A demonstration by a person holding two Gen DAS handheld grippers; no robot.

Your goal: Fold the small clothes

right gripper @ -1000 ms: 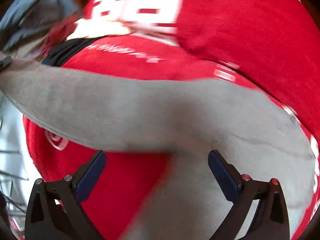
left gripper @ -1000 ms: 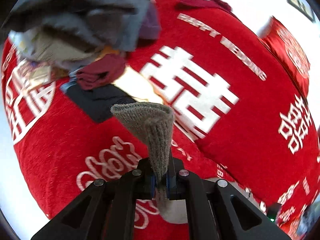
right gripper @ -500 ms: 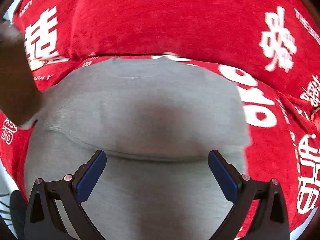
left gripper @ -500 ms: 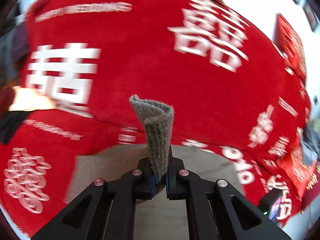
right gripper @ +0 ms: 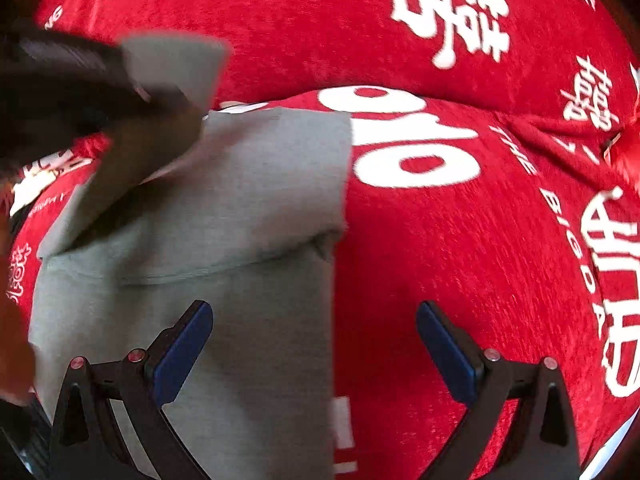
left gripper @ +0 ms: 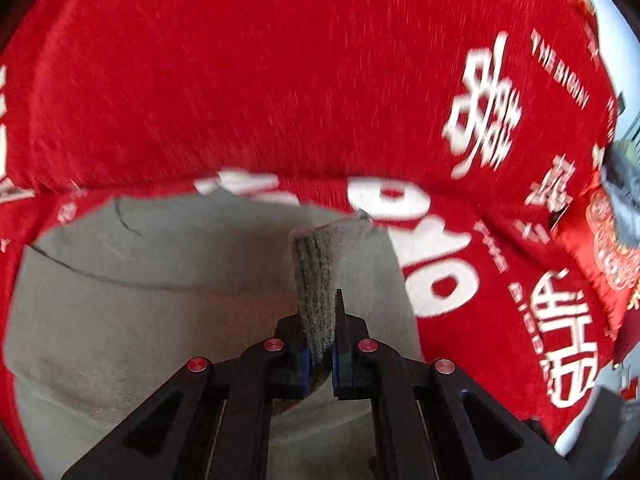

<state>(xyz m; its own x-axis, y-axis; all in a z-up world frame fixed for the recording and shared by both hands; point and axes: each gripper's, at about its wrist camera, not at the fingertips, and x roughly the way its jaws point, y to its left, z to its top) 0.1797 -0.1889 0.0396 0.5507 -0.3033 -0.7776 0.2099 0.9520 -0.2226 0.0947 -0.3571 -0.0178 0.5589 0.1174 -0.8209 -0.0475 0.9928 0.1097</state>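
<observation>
A grey knit garment (left gripper: 160, 312) lies on the red cloth and also shows in the right wrist view (right gripper: 248, 216). My left gripper (left gripper: 320, 360) is shut on a corner of the grey garment, and the pinched flap (left gripper: 320, 264) stands up above the jaws. In the right wrist view the left gripper (right gripper: 60, 80) is at upper left, holding that corner (right gripper: 176, 64) over the garment. My right gripper (right gripper: 312, 352) is open and empty, low over the garment's right edge.
A red cloth with white characters (left gripper: 280, 80) covers the whole surface (right gripper: 480, 240). A red patterned cushion (left gripper: 608, 248) and a bit of grey fabric (left gripper: 624, 184) lie at the far right of the left wrist view.
My left gripper carried the garment's corner rightward, away from the clothes pile, and the garment now lies on the red cloth. My right gripper stayed open and shifted toward the garment's right edge.
</observation>
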